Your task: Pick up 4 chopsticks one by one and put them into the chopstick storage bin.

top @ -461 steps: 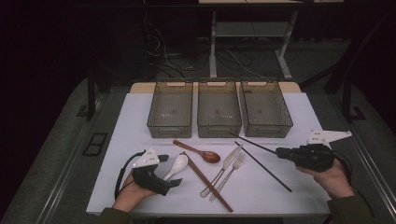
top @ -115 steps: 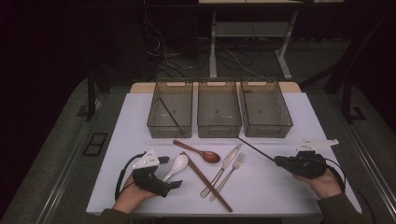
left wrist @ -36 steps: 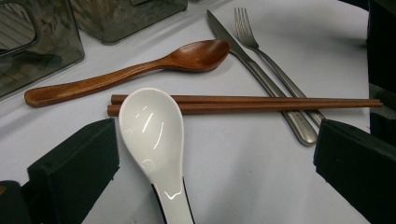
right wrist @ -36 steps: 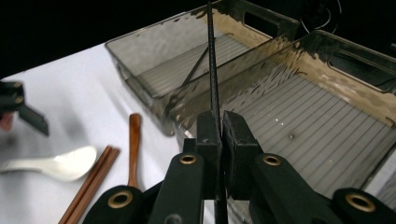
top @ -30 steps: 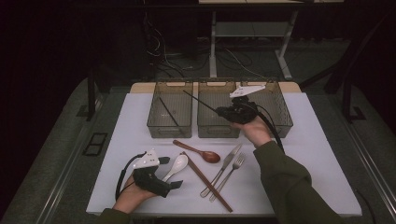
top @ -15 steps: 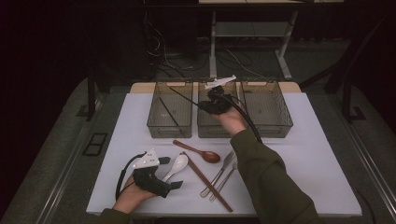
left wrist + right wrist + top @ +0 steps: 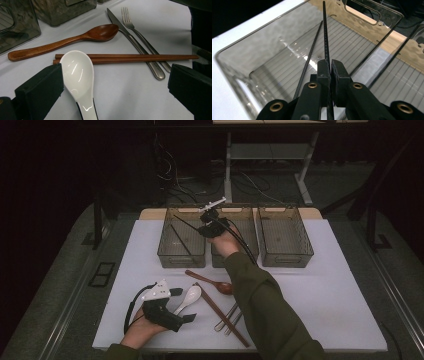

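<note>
My right gripper is shut on a thin black chopstick and hangs over the left clear bin, the stick pointing up and to the left. A second black chopstick lies slanted inside that bin. Near the table's front edge my left gripper rests open, with a white ceramic spoon lying between its jaws and touching neither pad that I can see.
A wooden spoon, a pair of brown chopsticks, a knife and a fork lie on the white table. A middle bin and a right bin stand behind.
My right gripper has carried the black chopstick leftward from above the middle bin to over the left bin. The left gripper has stayed put.
</note>
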`<state>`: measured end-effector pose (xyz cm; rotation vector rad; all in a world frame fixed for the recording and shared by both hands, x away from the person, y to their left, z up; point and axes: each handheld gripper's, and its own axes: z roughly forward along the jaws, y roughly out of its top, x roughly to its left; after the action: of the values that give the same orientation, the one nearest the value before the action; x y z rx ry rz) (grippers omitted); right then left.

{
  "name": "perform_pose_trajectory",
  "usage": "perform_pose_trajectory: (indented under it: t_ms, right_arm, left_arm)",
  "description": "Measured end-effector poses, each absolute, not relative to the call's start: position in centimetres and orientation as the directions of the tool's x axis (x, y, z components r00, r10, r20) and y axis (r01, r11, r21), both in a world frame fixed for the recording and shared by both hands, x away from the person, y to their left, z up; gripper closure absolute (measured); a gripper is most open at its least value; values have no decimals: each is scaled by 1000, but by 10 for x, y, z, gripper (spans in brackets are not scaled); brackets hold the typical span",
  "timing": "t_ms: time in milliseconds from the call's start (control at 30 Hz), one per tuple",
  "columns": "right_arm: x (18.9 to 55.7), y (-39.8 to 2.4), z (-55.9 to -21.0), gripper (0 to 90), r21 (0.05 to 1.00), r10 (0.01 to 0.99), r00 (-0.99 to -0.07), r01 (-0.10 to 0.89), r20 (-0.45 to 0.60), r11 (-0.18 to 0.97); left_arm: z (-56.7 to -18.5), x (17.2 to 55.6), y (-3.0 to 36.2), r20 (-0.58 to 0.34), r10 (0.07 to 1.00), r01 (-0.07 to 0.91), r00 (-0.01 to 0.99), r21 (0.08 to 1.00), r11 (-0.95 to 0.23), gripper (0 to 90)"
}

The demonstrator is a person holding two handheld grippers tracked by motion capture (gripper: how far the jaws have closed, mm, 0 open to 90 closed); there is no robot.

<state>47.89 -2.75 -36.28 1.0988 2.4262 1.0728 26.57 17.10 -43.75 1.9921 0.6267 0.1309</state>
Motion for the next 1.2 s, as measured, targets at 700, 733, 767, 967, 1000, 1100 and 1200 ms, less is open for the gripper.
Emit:
perform_pose_trajectory:
  t_ms: [700, 733, 767, 967, 1000, 1100, 1200]
  right_arm:
    - [484, -2, -371, 719, 701, 713, -698, 542, 67, 464]
    - [484, -3, -370, 707, 703, 714, -697, 544, 74, 458]
    - [484, -4, -369, 695, 705, 709, -701, 541, 76, 459]
    - [479, -12, -361, 552, 730, 684, -721, 526, 111, 436]
    - [478, -14, -359, 526, 734, 677, -728, 518, 109, 439]
    - [473, -22, -355, 461, 746, 652, -749, 499, 116, 440]
    - [467, -31, -349, 401, 754, 632, -765, 486, 123, 442]
  left_arm:
    - [-437, 266, 170, -165, 474, 367, 865, 852, -372, 0]
    - [-437, 266, 170, -166, 474, 367, 865, 852, -372, 0]
    - [-437, 265, 170, -167, 475, 369, 864, 852, -372, 0]
    - [-438, 265, 170, -171, 477, 374, 862, 850, -371, 0]
    - [-438, 265, 170, -171, 477, 374, 862, 850, -371, 0]
    - [-438, 265, 170, -168, 478, 371, 862, 851, -371, 0]
    - [-438, 265, 170, -159, 478, 365, 864, 852, -375, 0]
